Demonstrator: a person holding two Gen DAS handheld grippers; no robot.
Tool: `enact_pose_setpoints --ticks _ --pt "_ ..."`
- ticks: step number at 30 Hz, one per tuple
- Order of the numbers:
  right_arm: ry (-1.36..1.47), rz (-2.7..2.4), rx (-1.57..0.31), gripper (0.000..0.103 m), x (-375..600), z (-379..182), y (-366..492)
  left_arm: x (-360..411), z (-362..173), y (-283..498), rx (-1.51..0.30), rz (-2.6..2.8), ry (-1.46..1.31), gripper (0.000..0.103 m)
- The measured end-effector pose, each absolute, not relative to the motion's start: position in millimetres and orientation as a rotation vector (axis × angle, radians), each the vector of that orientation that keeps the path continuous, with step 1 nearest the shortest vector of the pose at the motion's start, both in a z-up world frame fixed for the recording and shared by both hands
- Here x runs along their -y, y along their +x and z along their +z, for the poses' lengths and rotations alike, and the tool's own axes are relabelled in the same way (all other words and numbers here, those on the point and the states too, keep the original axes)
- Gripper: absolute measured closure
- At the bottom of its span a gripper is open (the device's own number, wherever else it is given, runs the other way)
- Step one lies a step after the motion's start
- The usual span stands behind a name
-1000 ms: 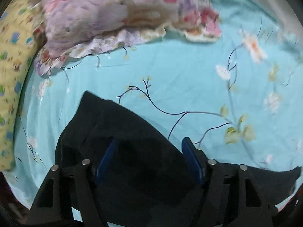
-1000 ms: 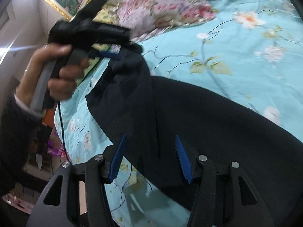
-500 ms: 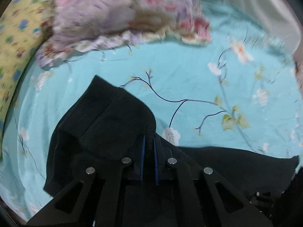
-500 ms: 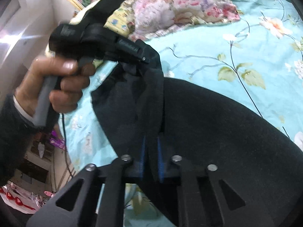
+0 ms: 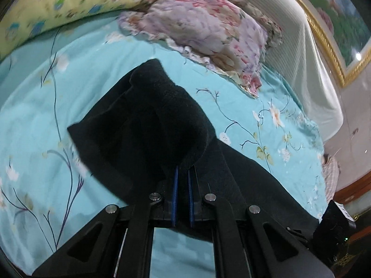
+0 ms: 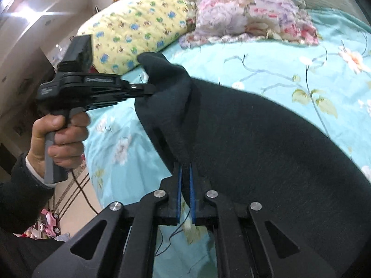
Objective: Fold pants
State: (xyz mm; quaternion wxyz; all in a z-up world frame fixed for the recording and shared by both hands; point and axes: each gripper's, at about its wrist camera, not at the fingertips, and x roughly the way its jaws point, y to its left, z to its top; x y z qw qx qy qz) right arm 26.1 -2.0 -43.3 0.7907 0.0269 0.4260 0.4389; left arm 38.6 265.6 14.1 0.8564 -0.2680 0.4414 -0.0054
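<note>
The black pants (image 5: 148, 125) lie on the turquoise flowered bedsheet (image 5: 116, 53), one end lifted off the bed. My left gripper (image 5: 182, 173) is shut on a raised fold of the pants; it also shows in the right wrist view (image 6: 150, 90), held by a hand, pinching the upper corner. My right gripper (image 6: 184, 169) is shut on the edge of the pants (image 6: 266, 139) lower down. The cloth hangs taut between the two grippers. The rest of the pants spreads flat to the right.
A pink flowered quilt (image 5: 208, 27) and a yellow patterned pillow (image 5: 58, 7) lie at the head of the bed. A white headboard cover (image 5: 301, 46) is at the right. The bed's left edge (image 6: 92, 162) drops to the floor, where a cable and toys lie.
Both grippers were open around the pants edge a second ago and have closed on it. They have since lifted the cloth, and the left gripper has swung up and away from the right.
</note>
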Motion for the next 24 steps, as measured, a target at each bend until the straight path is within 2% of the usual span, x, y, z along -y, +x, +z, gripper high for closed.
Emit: enact_pose_setpoints --ticks 12,18,21,23,24 --pt "-0.025 0.907 -0.946 0.096 -12 -47 16 -288 -19 24 -0.924 -0.01 -0.674 0.096" --pt "-0.012 0.899 -0.985 0.089 -15 -50 18 -306 -22 10 -0.902 0.016 -0.712 0.094" --pt "-0.001 0.904 -1.019 0.088 -16 -52 18 -313 -22 2 -0.892 0.026 -0.734 0.085" --pt "0.015 0.911 -1.029 0.087 -15 -52 17 -317 -21 -4 -0.884 0.04 -0.753 0.068" --pt "0.033 0.93 -1.034 0.087 -15 -51 17 -319 -20 -6 -0.88 0.045 -0.761 0.066"
